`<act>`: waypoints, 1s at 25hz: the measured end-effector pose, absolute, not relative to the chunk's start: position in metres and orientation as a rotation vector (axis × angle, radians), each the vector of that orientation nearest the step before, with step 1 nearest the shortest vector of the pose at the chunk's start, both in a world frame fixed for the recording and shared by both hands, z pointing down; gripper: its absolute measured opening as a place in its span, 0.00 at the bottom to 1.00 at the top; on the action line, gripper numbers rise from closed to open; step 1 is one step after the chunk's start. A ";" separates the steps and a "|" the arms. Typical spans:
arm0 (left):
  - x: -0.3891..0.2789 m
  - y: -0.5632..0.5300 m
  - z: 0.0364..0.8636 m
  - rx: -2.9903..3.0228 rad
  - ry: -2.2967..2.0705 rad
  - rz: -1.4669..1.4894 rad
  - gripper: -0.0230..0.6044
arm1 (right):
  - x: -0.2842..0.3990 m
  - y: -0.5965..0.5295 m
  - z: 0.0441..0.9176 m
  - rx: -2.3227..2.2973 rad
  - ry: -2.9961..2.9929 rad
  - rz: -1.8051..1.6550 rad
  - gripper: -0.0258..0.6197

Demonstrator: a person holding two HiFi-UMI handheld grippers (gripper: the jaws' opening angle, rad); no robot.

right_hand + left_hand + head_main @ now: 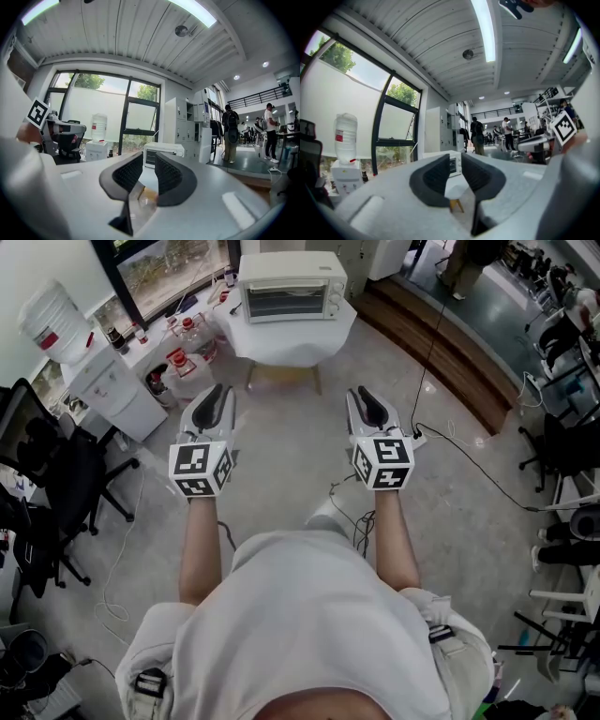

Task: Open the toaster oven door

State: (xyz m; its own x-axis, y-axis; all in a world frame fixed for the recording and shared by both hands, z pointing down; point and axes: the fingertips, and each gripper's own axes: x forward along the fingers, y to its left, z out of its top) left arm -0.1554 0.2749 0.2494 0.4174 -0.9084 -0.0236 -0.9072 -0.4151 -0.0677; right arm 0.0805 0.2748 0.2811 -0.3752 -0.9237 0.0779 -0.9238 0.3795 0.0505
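Observation:
A white toaster oven [291, 287] stands with its door closed on a small table draped in a white cloth [292, 338], some way ahead of me. My left gripper [217, 397] and right gripper [367, 401] are held side by side over the floor, well short of the table, both pointing at it. Each is open with nothing between its jaws. In the left gripper view the oven [454, 167] shows small in the gap of the left gripper [455, 157]. The right gripper view has the oven [171, 150] just beyond the right gripper [149, 157].
A water dispenser [58, 326] and a low cabinet with bottles [178, 357] stand left of the table. A black office chair [56, 474] is at my left. Cables [450, 442] trail over the floor at the right, by a wooden step [441, 343]. People [230, 133] stand far back.

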 end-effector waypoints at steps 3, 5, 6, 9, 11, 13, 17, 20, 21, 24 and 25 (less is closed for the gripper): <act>-0.169 0.269 0.252 -2.595 1.661 -0.013 0.15 | 0.072 0.273 0.286 1.706 -2.508 0.007 0.14; -0.174 0.261 0.256 -2.600 1.664 -0.017 0.15 | 0.070 0.266 0.289 1.708 -2.503 0.015 0.14; -0.175 0.255 0.257 -2.604 1.664 -0.018 0.15 | 0.070 0.261 0.289 1.710 -2.501 0.014 0.14; -0.173 0.237 0.262 -2.620 1.643 -0.028 0.15 | 0.069 0.243 0.292 1.718 -2.501 0.014 0.14; -0.170 0.220 0.265 -2.624 1.628 -0.045 0.15 | 0.068 0.226 0.296 1.715 -2.506 0.016 0.14; -0.169 0.201 0.268 -2.623 1.625 -0.057 0.15 | 0.068 0.207 0.301 1.703 -2.513 0.022 0.14; -0.163 0.154 0.274 -2.624 1.632 -0.077 0.15 | 0.074 0.159 0.309 1.696 -2.521 0.039 0.14; -0.156 0.115 0.281 -2.635 1.631 -0.094 0.15 | 0.079 0.120 0.316 1.681 -2.516 0.051 0.14; -0.155 0.102 0.285 -2.639 1.636 -0.096 0.15 | 0.081 0.107 0.320 1.673 -2.514 0.053 0.14; -0.152 0.061 0.300 -2.645 1.662 -0.097 0.15 | 0.088 0.065 0.333 1.650 -2.512 0.062 0.14; -0.150 0.046 0.305 -2.647 1.667 -0.104 0.15 | 0.091 0.049 0.337 1.649 -2.515 0.074 0.14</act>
State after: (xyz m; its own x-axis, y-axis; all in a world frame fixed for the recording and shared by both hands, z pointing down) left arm -0.1501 0.0460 0.3048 0.4305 -0.9012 0.0501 -0.9004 -0.4326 -0.0449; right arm 0.0914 0.0495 0.3374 -0.3929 -0.9092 0.1376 -0.9158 0.4005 0.0317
